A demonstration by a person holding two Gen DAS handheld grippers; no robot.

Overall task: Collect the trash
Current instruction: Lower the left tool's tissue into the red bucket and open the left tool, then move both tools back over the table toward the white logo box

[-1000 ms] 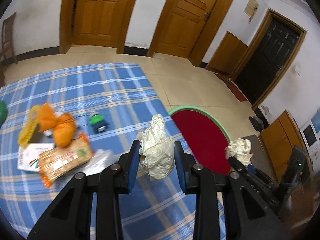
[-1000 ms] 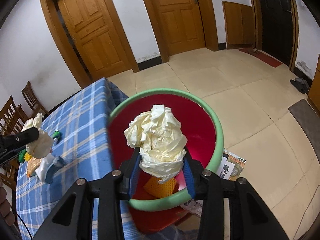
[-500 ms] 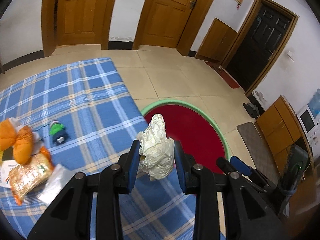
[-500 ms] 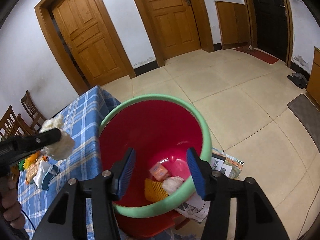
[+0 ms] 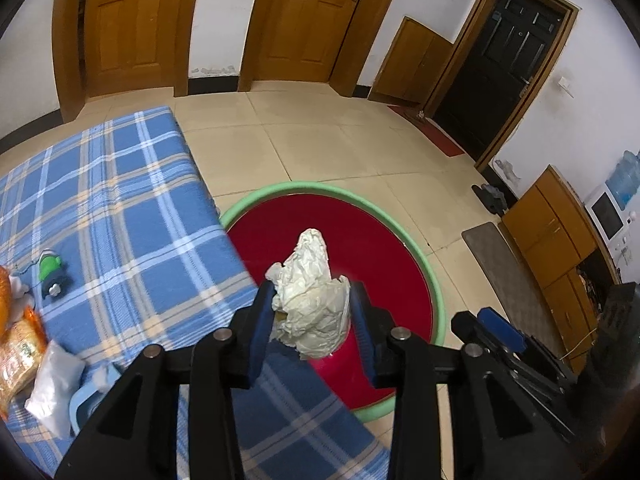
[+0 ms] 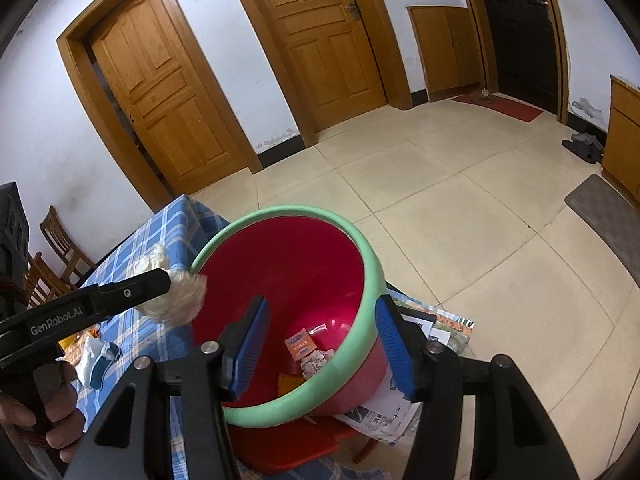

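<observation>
My surface [image 5: 120, 216], covered in blue plaid cloth, carries a small green-and-black toy [image 5: 50, 274], an orange snack packet [image 5: 18, 354] and a clear plastic bag [image 5: 54, 388] near its left edge. Printed paper sheets [image 6: 400, 404] lie on the beige tiled floor [image 6: 460, 208].

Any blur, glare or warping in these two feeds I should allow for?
Left wrist view: tablecloth edge near the lens is blurred; door frames bow from fisheye; corners are black. Right wrist view: sharp overall, a small glare spot inside the red bin, and the same bowed door frames.
</observation>
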